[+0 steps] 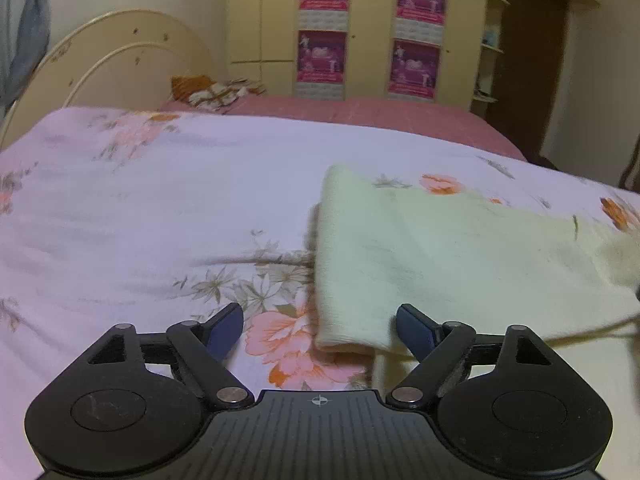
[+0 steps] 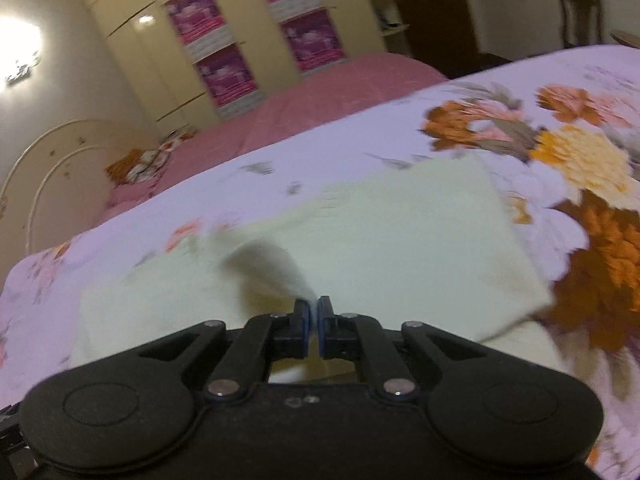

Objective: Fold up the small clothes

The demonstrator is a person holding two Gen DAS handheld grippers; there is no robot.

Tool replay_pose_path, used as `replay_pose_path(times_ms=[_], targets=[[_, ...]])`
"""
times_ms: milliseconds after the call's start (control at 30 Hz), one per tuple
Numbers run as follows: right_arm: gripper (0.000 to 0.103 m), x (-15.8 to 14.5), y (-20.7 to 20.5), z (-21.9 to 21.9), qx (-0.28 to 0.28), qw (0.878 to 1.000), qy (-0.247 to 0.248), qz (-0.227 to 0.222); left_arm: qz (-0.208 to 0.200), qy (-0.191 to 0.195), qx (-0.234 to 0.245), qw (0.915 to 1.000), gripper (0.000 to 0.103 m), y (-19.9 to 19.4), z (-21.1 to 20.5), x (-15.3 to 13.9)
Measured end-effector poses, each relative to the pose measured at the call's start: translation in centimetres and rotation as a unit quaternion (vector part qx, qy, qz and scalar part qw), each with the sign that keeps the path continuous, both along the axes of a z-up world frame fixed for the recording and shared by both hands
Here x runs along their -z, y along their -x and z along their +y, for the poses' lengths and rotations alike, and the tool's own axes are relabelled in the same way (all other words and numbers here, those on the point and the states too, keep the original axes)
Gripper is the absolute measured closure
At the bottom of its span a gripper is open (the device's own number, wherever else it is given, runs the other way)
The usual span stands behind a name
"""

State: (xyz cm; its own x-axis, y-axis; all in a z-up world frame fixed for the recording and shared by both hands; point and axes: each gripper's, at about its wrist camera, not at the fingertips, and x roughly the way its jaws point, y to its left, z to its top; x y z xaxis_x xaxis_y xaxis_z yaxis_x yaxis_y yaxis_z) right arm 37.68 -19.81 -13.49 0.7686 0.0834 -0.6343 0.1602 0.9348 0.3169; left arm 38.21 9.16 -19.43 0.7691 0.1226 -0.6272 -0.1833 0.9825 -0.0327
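Note:
A pale yellow garment [image 1: 440, 264] lies flat on the floral bedsheet [image 1: 160, 208], its left end near my left gripper. My left gripper [image 1: 320, 330] is open and empty, just above the sheet, with the garment's near left corner between its fingers. In the right wrist view the same garment [image 2: 400, 240] spreads ahead on the sheet [image 2: 580, 140]. My right gripper [image 2: 314, 312] is shut on a pinched fold of the garment and lifts it a little off the rest. The view is blurred.
A pink bedspread [image 1: 360, 112] covers the far half of the bed, with a patterned pillow [image 1: 212, 92] by the cream headboard [image 1: 120, 60]. A wardrobe with purple posters [image 1: 372, 28] stands behind. A chair [image 2: 580, 12] stands past the bed's right end.

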Motion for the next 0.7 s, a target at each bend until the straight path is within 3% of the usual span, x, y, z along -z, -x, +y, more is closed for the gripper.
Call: replay_pose_path(times_ms=[133, 200, 267, 367, 400, 500, 600, 700], targets=[[0.098, 0.7, -0.1, -1.4, 0.02, 1.0, -0.008, 0.017, 0.008, 0.041, -0.007, 0.9991, 0.034, 0.1, 0.8, 0.2], [0.098, 0.9, -0.2, -1.4, 0.011, 1.0, -0.018, 0.02, 0.01, 0.074, -0.009, 0.9972, 0.036, -0.1, 1.2, 0.1], [0.081, 1.1, -0.6, -1.7, 0.001, 0.999, -0.045, 0.023, 0.019, 0.101, -0.003, 0.9947, 0.036, -0.6, 1.3, 0.2], [0.072, 1.1, -1.1, -1.9, 0.01, 0.998, -0.064, 0.022, 0.025, 0.115, -0.005, 0.993, 0.036, -1.2, 1.2, 0.4], [0.074, 1.0, -1.4, -1.7, 0.009, 0.998, -0.06, 0.022, 0.024, 0.116, -0.005, 0.9929, 0.036, -1.2, 1.1, 0.4], [0.095, 0.8, -1.9, -1.3, 0.004, 0.999, -0.029, 0.018, 0.023, 0.117, -0.008, 0.9928, 0.036, -1.3, 0.9, 0.3], [0.098, -0.3, -1.1, -1.2, 0.003, 1.0, 0.006, -0.011, 0.023, 0.12, -0.014, 0.9924, 0.035, -1.8, 1.1, 0.1], [0.098, -1.6, 0.0, -1.0, 0.01, 0.996, 0.078, -0.045, 0.021, 0.128, -0.02, 0.9914, 0.035, -2.2, 1.3, 0.1]])
